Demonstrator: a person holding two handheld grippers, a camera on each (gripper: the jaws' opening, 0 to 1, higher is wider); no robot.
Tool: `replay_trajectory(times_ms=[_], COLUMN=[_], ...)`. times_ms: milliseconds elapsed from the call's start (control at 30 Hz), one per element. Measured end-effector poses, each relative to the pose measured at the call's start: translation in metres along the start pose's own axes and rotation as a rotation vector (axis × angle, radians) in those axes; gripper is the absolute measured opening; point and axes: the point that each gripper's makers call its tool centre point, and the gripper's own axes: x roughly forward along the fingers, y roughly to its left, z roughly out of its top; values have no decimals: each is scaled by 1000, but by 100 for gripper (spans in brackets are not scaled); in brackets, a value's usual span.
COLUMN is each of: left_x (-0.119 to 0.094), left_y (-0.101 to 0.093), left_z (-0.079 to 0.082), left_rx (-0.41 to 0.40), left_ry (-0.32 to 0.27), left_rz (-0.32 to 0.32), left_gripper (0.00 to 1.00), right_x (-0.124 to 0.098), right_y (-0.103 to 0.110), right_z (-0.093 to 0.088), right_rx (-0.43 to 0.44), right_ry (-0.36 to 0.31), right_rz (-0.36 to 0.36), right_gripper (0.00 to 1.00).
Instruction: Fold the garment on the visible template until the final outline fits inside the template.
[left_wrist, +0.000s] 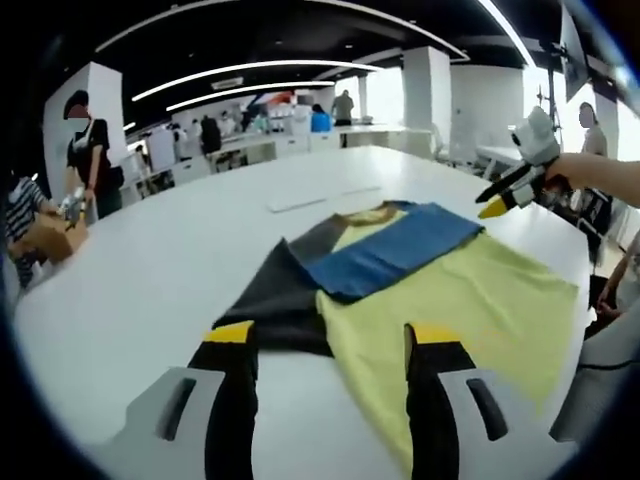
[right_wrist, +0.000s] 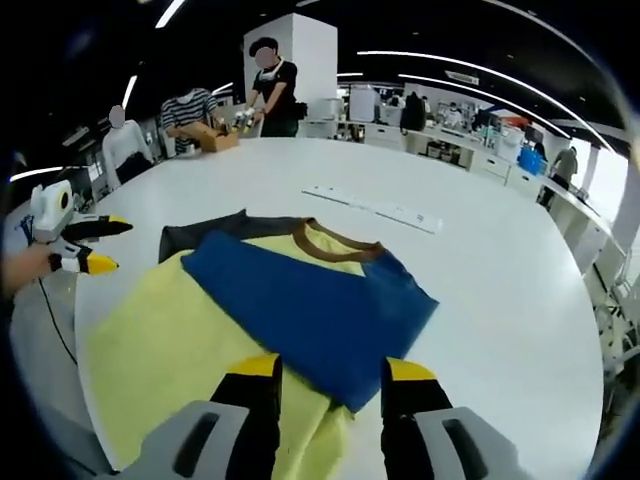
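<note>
A: Where's the garment?

B: The T-shirt (right_wrist: 250, 310) lies flat on the white table (right_wrist: 500, 300), yellow body toward the grippers, brown collar (right_wrist: 335, 238) away. The blue sleeve (right_wrist: 310, 305) is folded across the chest; the dark sleeve (left_wrist: 280, 295) is spread out to the side.

A: And the template?

B: A pale strip (right_wrist: 375, 208) lies beyond the collar, but I cannot tell any outline under the cloth.

A: Grippers?

B: The left gripper (left_wrist: 335, 340) hovers over the dark sleeve and the yellow hem side, jaws apart, gripping nothing. The right gripper (right_wrist: 330, 372) hangs above the edge of the blue sleeve, jaws spread, empty too.

A: So the step in hand?

B: Likely bringing the dark sleeve in. I'd pinch it near its outer edge, lift only slightly, and lay it straight across so it mirrors the blue one. The right gripper could pin the blue fold so the body doesn't drag or wrinkle.

A: Anything around?

B: People (right_wrist: 270, 85) stand at the table's far end, with a cardboard box (right_wrist: 215, 137).
</note>
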Motion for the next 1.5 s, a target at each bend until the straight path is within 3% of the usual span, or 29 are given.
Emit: replay_trajectory(times_ms=[167,500,633,1000,1100,1133,1167,1433,1500], left_x=[18,47,54,71,76,77,77,78,78], left_y=[0,4,7,3,3,2,2,4,-1], left_z=[-4,-17,-22,-27,-32,-27,-29,-27,-27], left_rx=[-13,-9,-23,-27,-11,-39,-37,-52,-60], left_ry=[22,73,87,114,145,117,136,125,123], left_rz=[-8,2,2,-18,-16,-17,-22,-9,-25], left_gripper=[42,29,21,16,14,13,12,4,0], right_x=[1,5,6,14,14,15,15,15,12], right_y=[-7,-13,-14,-15,-18,-18,-19,-22,-29], right_z=[-14,-43,-45,-46,-49,-50,-51,-54,-56], right_rx=[14,43,66,148,205,220,237,222,183], right_ry=[28,93,85,76,80,81,82,92,107], right_rz=[-25,-52,-56,-74,-92,-93,-96,-137,-173], right_gripper=[20,12,10,4,2,2,1,0,0])
